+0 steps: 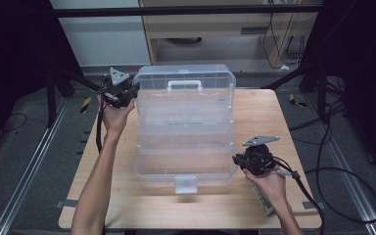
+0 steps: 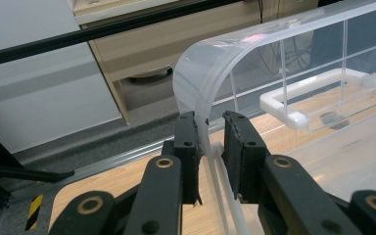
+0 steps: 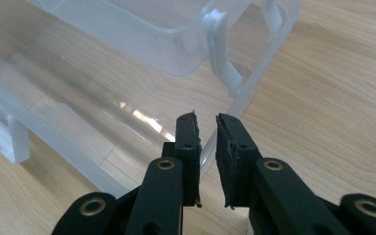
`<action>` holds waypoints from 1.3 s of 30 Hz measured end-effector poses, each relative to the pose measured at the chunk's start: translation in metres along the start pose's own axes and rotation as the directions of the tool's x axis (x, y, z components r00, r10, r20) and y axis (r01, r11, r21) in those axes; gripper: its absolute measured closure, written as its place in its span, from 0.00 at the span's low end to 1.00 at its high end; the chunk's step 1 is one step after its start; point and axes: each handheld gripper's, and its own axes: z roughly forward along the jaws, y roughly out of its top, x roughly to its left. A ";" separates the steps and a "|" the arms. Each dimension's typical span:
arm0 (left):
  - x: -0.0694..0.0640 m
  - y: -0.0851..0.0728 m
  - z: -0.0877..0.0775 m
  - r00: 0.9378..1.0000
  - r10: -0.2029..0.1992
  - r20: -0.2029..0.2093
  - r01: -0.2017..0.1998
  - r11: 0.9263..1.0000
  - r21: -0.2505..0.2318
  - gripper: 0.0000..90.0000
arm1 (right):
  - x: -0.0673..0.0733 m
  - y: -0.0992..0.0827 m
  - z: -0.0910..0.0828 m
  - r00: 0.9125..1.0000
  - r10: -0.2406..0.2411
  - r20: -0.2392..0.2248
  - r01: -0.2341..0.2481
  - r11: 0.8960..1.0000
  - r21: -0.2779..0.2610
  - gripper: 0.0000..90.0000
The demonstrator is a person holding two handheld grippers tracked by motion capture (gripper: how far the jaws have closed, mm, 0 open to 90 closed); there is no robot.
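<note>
Both grippers gripped the clear tiered box (image 1: 185, 132): the left gripper (image 2: 209, 147) pinched its lid rim, the right gripper (image 3: 205, 147) its near-right base rim, steadying for closing.

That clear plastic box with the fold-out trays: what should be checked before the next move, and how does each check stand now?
1. Left hand-held gripper straddles the lid rim: ok.
2. Left pads pressing the rim: cannot tell; a gap shows beside one pad.
3. Right hand-held gripper sits over the bottom tray's edge: ok.
4. Right pads gripping that edge: cannot tell.
5. Clear box fully on the table: ok.
6. Front latch undone: ok.
</note>
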 end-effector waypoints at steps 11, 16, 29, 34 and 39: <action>0.001 0.000 0.007 1.000 -0.001 -0.007 0.001 1.000 0.007 0.84 | 0.000 0.000 0.000 1.000 0.000 -0.001 0.000 1.000 0.001 0.88; 0.002 0.000 0.010 1.000 0.003 -0.011 -0.003 1.000 0.012 0.83 | 0.000 0.000 0.000 1.000 0.000 -0.001 0.000 1.000 0.001 0.88; 0.004 0.000 0.020 1.000 0.000 -0.009 0.000 1.000 0.018 0.83 | 0.000 0.000 0.000 1.000 0.001 -0.002 -0.001 1.000 -0.001 0.88; 0.007 -0.002 0.024 1.000 -0.008 0.002 0.008 1.000 0.015 0.82 | 0.000 0.000 0.000 1.000 0.001 -0.002 -0.001 1.000 -0.001 0.88; 0.008 -0.003 0.027 1.000 -0.010 -0.004 0.010 1.000 0.019 0.82 | 0.000 0.000 0.000 1.000 0.001 0.000 -0.001 1.000 -0.001 0.88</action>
